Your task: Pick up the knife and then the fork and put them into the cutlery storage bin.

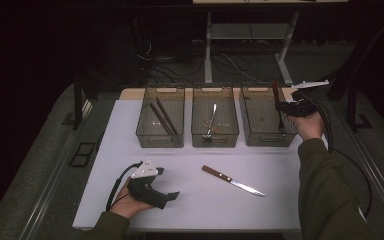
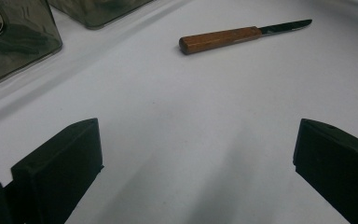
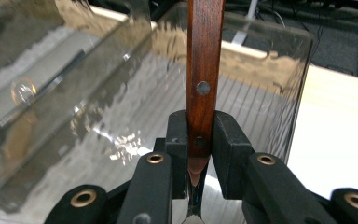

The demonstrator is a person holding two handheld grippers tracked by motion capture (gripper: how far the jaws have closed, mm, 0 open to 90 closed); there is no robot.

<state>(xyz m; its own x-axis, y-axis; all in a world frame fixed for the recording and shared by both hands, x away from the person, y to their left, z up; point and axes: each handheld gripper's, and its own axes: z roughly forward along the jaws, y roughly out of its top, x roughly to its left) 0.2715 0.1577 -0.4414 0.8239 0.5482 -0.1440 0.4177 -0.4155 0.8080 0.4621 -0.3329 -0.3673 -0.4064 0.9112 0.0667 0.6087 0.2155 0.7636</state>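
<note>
A wooden-handled knife (image 1: pixel 232 181) lies flat on the white table (image 1: pixel 190 210), near its middle, blade to the right. My left gripper (image 1: pixel 167 184) rests at the front left, open and empty, its jaws facing the knife (image 2: pixel 223 38) from a short distance. My right gripper (image 1: pixel 281 106) is at the back right, over the right-hand clear bin (image 1: pixel 267 141). It is shut on a wooden-handled utensil (image 3: pixel 205 56) held upright, handle up and metal end pointing down into the bin. Its working end is hidden.
Three clear bins stand in a row at the back of the table. The left bin (image 1: pixel 161 140) holds two brown sticks, the middle bin (image 1: pixel 215 141) a spoon. Table legs and cables lie on the dark floor beyond.
</note>
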